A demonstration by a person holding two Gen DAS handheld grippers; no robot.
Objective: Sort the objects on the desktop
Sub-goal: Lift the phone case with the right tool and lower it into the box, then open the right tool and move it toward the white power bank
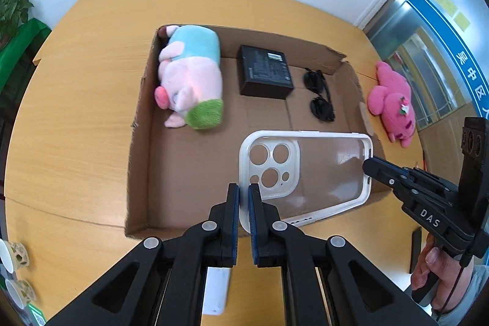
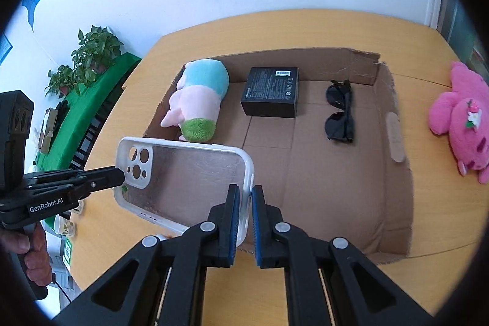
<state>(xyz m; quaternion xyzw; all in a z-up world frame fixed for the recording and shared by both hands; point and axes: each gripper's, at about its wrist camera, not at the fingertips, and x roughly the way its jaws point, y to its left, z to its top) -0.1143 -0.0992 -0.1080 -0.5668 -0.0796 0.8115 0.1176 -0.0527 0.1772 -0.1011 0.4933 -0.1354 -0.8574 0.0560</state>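
A clear phone case point(image 1: 284, 170) point(image 2: 189, 173) with a white rim hangs over the near part of a shallow cardboard box point(image 1: 140, 142) point(image 2: 394, 124). My left gripper point(image 1: 243, 194) is shut on the rim at the camera-cutout end. My right gripper point(image 2: 244, 199) is shut on the rim at the opposite end; its tip point(image 1: 369, 165) shows in the left wrist view. In the box lie a pastel plush pig point(image 1: 192, 75) point(image 2: 201, 93), a black carton point(image 1: 266, 71) point(image 2: 270, 90) and black sunglasses point(image 1: 319, 97) point(image 2: 340, 112).
A bright pink plush point(image 1: 391, 103) point(image 2: 458, 118) lies on the wooden table point(image 1: 76, 112) right of the box. Paper cups point(image 1: 15, 258) stand at the near left edge. A white flat item point(image 1: 217, 289) lies under my left gripper. Potted plants point(image 2: 94, 51) stand beyond the table.
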